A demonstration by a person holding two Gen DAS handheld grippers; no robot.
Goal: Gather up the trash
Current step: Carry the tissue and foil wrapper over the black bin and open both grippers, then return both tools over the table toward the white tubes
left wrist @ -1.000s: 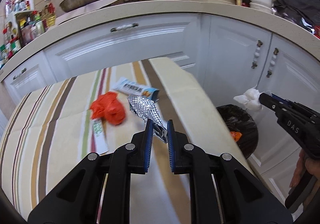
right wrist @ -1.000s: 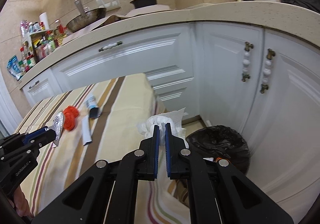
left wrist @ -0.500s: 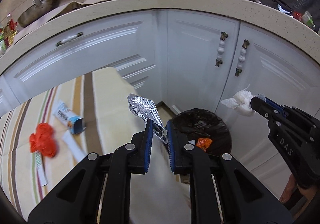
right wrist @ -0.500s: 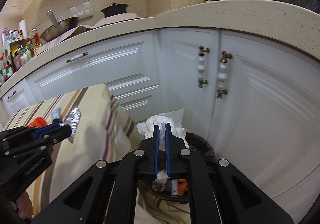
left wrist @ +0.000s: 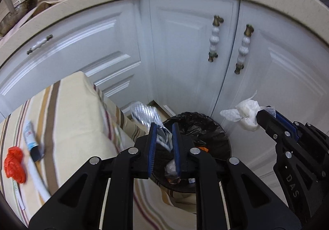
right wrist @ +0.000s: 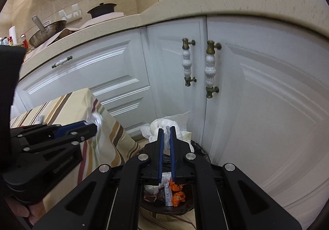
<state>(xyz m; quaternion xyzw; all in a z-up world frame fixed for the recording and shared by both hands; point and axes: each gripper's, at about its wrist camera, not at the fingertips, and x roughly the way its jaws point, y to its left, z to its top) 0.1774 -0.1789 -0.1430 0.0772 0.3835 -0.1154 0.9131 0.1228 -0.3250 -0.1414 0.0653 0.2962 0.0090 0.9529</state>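
We are hovering both loads over the trash bin (left wrist: 205, 127): left gripper (left wrist: 163, 130), jaws just opening, foil wrapper (left wrist: 147, 116) between them, right gripper (right wrist: 166, 133) clamping crumpled tissue (right wrist: 164, 123); red bag (left wrist: 14, 163) and tube (left wrist: 30, 137) waiting far left on the surface (left wrist: 72, 110).

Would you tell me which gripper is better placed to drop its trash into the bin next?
Probably the left gripper: its jaws have just been opening around the foil wrapper, directly over the bin.
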